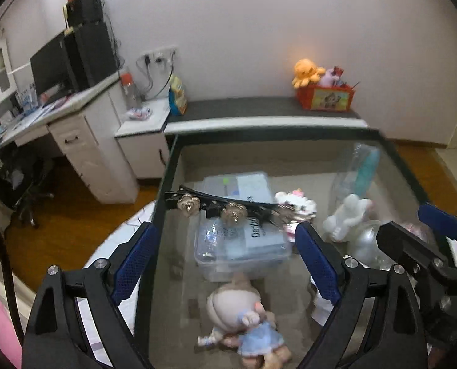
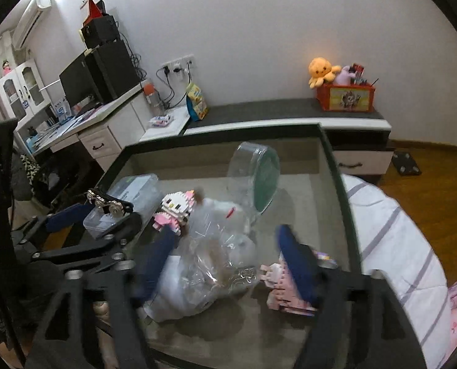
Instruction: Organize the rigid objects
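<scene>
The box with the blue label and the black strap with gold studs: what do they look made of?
Box: clear rigid plastic, likely; glossy see-through walls and lid. Strap: matte black, leather or imitation; studs shiny, metal or plated plastic.

- Between your left gripper's [image 1: 225, 255] wide-spread jaws, the clear plastic box [image 1: 242, 246] blocked the way ahead.
- Before it, the doll [image 1: 243, 316] lay below.
- Your right gripper [image 2: 228, 264] straddled the crinkled clear bag [image 2: 210, 264]; bare glass table [image 2: 305, 209] lay beyond its right finger.
</scene>
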### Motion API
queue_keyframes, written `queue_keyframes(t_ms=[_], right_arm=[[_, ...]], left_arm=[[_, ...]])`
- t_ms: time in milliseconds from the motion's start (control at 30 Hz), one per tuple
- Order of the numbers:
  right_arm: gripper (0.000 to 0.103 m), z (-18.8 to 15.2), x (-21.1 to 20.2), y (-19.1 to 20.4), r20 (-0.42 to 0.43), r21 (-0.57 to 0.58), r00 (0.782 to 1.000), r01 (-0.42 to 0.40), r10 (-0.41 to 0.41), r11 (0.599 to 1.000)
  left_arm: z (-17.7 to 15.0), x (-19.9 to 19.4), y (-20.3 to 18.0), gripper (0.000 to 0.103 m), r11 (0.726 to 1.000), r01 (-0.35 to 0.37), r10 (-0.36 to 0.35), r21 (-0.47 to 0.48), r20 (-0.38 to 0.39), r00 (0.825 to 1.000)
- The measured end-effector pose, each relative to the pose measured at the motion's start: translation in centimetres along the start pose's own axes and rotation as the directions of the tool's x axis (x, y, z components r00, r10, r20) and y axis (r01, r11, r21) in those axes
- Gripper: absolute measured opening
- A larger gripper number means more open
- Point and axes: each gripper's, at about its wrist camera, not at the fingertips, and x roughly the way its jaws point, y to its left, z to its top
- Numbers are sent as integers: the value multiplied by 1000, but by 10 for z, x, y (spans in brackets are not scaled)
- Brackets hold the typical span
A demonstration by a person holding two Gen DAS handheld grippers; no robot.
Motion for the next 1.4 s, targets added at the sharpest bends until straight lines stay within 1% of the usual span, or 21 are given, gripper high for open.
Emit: queue_keyframes(t_ms=[67, 167, 200, 300, 367, 433, 467, 567, 633, 667, 733, 800, 900, 1000, 1100, 1400], right_arm=[[87, -1, -15, 1, 30, -9, 1000, -3, 3, 1000], [87, -3, -45, 8, 84, -37, 996, -1, 5, 999], [87, -3, -55, 12, 99, -47, 995, 2, 3, 999], [87, -15, -95, 25, 172, -82, 985, 21, -6, 996], [87, -23, -120, 34, 212, -98, 977, 21, 0, 995], [87, -36, -151, 42, 258, -117, 966, 26, 5, 993], [87, -39, -160, 47, 272, -120, 962, 28, 6, 992], [87, -59, -201, 60, 334, -130, 943, 38, 8, 991], [87, -70, -220, 65, 359, -135, 933, 51, 1, 989], [87, -78, -232, 68, 380, -136, 925, 63, -7, 989], [87, -89, -248, 73, 402, -140, 916, 79, -16, 987], [87, -101, -265, 78, 422, -138, 907, 86, -20, 987], [87, -117, -287, 82, 445, -136, 895, 103, -33, 985], [87, -131, -302, 85, 465, -131, 884, 120, -46, 984], [87, -143, -314, 89, 491, -128, 869, 139, -59, 982], [87, -152, -331, 95, 514, -133, 856, 146, -58, 980]], left_arm=[[-4, -24, 2, 94, 1000, 1, -1, -2, 50, 999], [-11, -63, 5, 97, 1000, -22, 21, 1, 135, 991], [-16, -78, 6, 99, 999, -32, 32, -4, 168, 985], [-31, -124, 10, 100, 999, -46, 49, -17, 256, 965], [-43, -153, 11, 100, 999, -48, 53, -23, 300, 952], [-54, -183, 14, 101, 998, -54, 62, -34, 344, 937], [-63, -201, 14, 102, 998, -54, 65, -39, 368, 927], [-83, -239, 13, 103, 996, -69, 82, -47, 405, 911], [-94, -258, 13, 103, 996, -70, 86, -53, 421, 903], [-100, -268, 14, 103, 996, -71, 88, -56, 430, 898], [-113, -289, 17, 103, 996, -66, 87, -62, 461, 883], [-125, -307, 18, 103, 996, -60, 85, -68, 483, 871], [-138, -329, 16, 103, 996, -52, 81, -70, 509, 857], [-148, -345, 14, 103, 995, -78, 101, -65, 538, 837], [-156, -356, 14, 103, 993, -101, 120, -63, 556, 823], [-164, -371, 17, 103, 993, -84, 114, -80, 572, 812]])
